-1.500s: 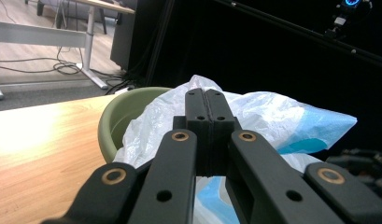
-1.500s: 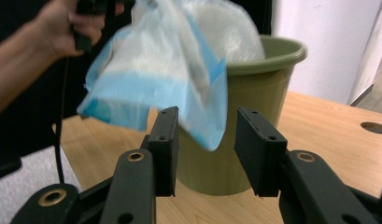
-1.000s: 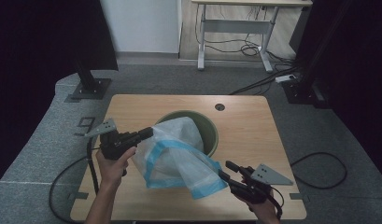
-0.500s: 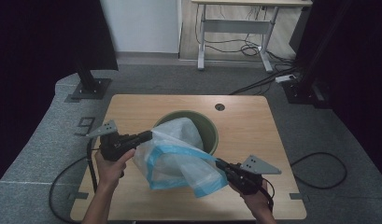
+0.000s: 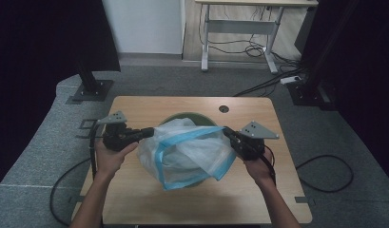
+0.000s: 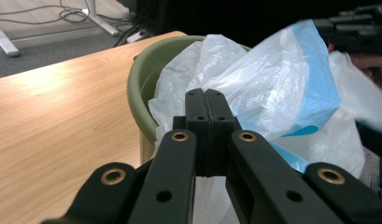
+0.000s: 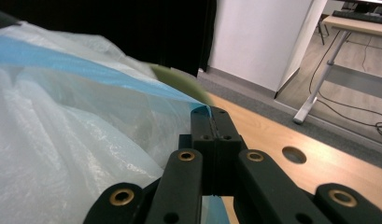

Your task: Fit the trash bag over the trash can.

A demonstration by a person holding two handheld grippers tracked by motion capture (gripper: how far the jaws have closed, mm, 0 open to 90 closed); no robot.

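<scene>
Plastic bag (image 5: 189,152) stretched between both grippers over green bin (image 5: 182,117) on worktop (image 5: 135,199), left gripper (image 5: 149,132) fingers (image 6: 208,116) pinched tight on its left edge, right gripper (image 5: 227,131) fingers (image 7: 212,126) likewise clamped (blue-banded rim) at right.

Both forearms enter from the near edge and angle away from the person, spread well apart. The left hand (image 5: 111,154) grips the left gripper (image 5: 149,132) from below, its body lying roughly level and its fingers (image 6: 198,109) aimed to the right, pressed flat together on thin plastic. The right hand (image 5: 258,164) holds the right gripper (image 5: 226,131) opposite it, aimed left and slightly far; its fingers (image 7: 221,126) have just closed and also meet pad to pad on plastic film. A grey three-cornered plate tops each gripper.
</scene>
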